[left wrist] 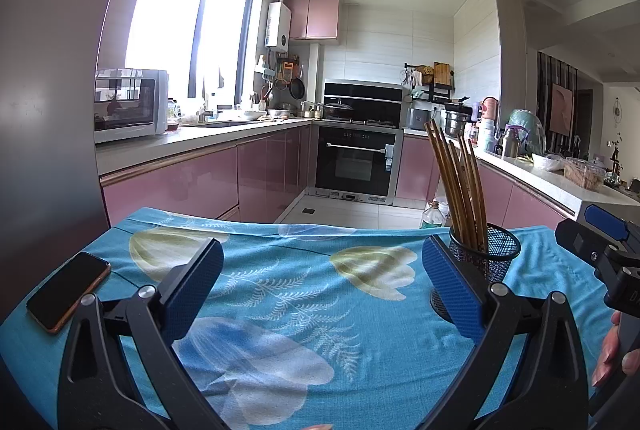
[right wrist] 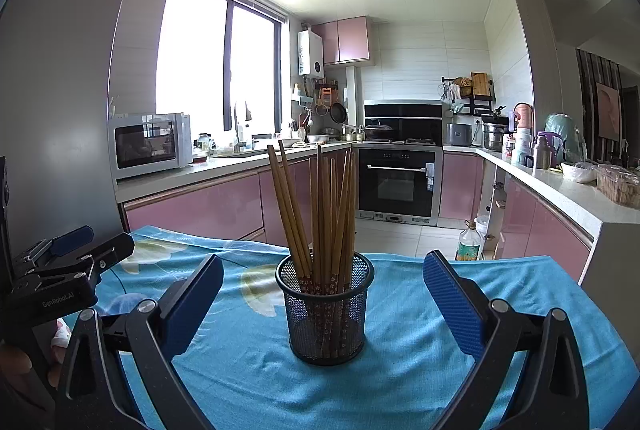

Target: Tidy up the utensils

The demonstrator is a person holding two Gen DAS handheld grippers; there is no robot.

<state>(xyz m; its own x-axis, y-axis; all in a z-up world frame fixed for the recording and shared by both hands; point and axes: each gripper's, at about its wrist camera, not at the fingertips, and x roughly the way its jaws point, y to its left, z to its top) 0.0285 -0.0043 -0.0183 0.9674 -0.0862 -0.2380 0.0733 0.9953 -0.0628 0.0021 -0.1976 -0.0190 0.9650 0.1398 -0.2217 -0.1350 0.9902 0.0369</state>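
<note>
2 grippers hang over the surface (right wrist: 420, 370), which is draped in a blue floral cloth. Left gripper (left wrist: 322, 284): jaws spread wide, nothing between them. Right gripper (right wrist: 323, 300): jaws likewise released, flanking the black mesh holder (right wrist: 325, 314) without touching it. Wooden chopsticks (right wrist: 320, 214) stand bundled in the holder, leaning slightly apart. Dark phone (left wrist: 68, 290) lies flat at the surface's left edge.

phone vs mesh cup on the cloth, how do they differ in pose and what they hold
The phone lies flat, screen up, near the cloth's left edge; the mesh cup stands upright.
The phone carries nothing; the mesh cup holds a bundle of chopsticks fanning out above its rim.
Both are dark and rest untouched on the cloth.
</note>
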